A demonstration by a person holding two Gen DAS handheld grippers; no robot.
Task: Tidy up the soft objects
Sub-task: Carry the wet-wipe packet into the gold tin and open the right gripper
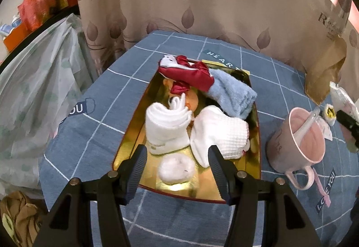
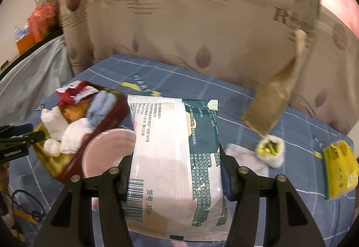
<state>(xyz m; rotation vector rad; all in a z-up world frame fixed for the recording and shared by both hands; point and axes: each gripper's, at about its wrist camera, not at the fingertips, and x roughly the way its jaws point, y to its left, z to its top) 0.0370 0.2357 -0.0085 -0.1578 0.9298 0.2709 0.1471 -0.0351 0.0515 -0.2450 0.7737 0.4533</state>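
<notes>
- The right gripper is clamped across the width of a soft plastic packet, whose long axis runs straight ahead along the fingers.
- Beyond it to the left, past the pink cup, lies the gold tray, already holding rolled cloths.
- The left gripper hangs over the tray's near edge, jaws apart and empty, a white puff below them; it is nearer the tray.

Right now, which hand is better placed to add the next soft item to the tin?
Right. The right gripper already clamps a wipes packet beside the tin. The left gripper hangs open over the tin, holding nothing.
</notes>
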